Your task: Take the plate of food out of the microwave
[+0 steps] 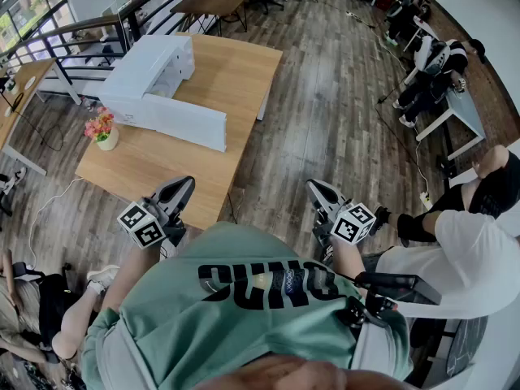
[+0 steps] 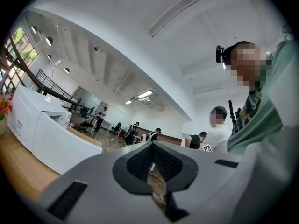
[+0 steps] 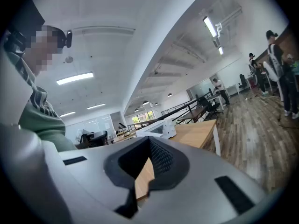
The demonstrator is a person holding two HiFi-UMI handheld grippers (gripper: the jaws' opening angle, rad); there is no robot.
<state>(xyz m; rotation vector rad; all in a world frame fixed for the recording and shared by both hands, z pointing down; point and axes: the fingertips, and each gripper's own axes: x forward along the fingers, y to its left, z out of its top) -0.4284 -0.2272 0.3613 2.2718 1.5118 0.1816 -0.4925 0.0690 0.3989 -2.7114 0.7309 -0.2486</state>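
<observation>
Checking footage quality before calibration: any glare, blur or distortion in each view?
Head view: strong fisheye, floorboards curve; even daylight, sharp; the white microwave shows little surface detail. Left gripper view: dark round vignette, ceiling lamp clipped, far room small but sharp. Right gripper view: same vignette, ceiling lights glare.
</observation>
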